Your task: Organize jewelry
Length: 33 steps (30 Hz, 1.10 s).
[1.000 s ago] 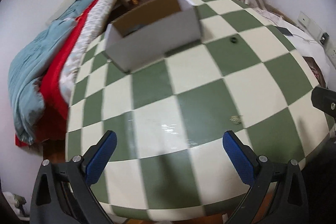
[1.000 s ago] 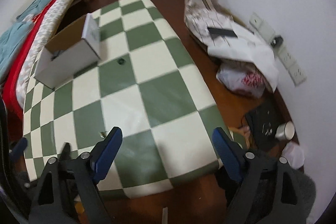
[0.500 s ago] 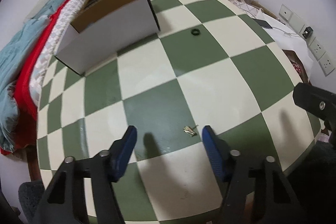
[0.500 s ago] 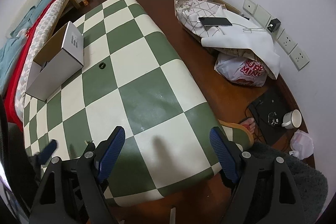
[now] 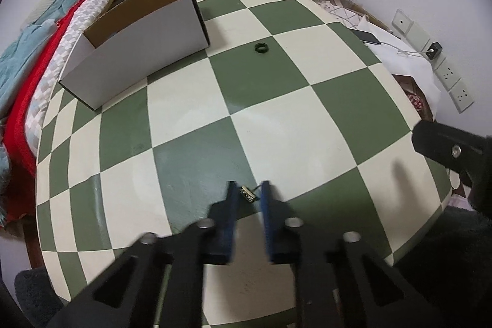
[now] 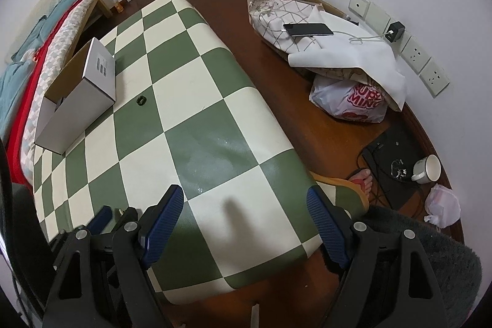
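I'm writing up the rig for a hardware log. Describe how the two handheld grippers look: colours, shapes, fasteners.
Both match. The left gripper has black angular plastic arms with triangular cut-outs, round silver bolts at the pivots, and flat blue finger pads. The right gripper has the same black frame and silver bolts; its blue pads show a fine ribbed texture. No cables, markings or sleeves are visible on either.

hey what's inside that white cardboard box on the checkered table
The white box is open-topped, showing brown inner walls. In the right wrist view a dark item peeks above the rim; the box floor is hidden by its walls.
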Each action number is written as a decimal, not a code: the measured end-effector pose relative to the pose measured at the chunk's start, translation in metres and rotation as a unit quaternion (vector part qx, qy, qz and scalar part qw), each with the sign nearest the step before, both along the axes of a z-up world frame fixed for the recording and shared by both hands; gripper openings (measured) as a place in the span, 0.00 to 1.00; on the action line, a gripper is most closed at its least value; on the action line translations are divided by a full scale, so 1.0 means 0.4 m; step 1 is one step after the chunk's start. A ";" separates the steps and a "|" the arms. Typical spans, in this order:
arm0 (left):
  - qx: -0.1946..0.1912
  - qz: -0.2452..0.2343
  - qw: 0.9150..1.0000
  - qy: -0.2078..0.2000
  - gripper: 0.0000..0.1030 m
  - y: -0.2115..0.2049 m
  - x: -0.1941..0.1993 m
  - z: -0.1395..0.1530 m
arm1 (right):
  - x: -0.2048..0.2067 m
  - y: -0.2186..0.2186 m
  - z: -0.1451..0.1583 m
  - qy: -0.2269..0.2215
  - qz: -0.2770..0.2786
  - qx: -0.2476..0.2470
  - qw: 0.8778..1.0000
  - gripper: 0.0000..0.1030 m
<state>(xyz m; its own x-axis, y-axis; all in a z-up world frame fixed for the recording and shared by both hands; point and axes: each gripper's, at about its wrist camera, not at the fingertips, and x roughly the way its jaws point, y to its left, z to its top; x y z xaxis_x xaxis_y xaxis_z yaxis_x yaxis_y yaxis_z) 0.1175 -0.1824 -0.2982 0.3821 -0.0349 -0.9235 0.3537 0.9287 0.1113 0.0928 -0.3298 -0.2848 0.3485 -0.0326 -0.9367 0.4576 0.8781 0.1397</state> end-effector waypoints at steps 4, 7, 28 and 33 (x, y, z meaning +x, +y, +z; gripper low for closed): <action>-0.007 0.006 1.000 0.003 0.04 0.012 -0.001 0.002 | -0.001 0.003 0.009 -0.005 0.001 -0.001 1.000 0.81; -0.008 0.012 1.000 0.003 0.04 0.023 0.003 0.005 | 0.001 0.005 0.014 -0.008 0.002 0.001 1.000 0.81; 0.016 0.191 0.981 -0.030 0.03 0.404 0.227 0.046 | 0.378 0.223 -0.095 -0.031 0.174 -0.033 0.984 0.55; 0.006 0.195 0.980 -0.024 0.03 0.423 0.234 0.041 | 0.390 0.241 -0.112 -0.052 0.174 -0.069 0.981 0.33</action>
<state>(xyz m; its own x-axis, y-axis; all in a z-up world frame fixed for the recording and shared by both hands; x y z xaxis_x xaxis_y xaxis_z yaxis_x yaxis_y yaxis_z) 0.2113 -0.0131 -0.2817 0.4075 0.1332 -0.9035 -0.0350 0.9909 0.1303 0.2487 -0.2332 -0.3295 0.4547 -0.0179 -0.8905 0.1157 0.9925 0.0391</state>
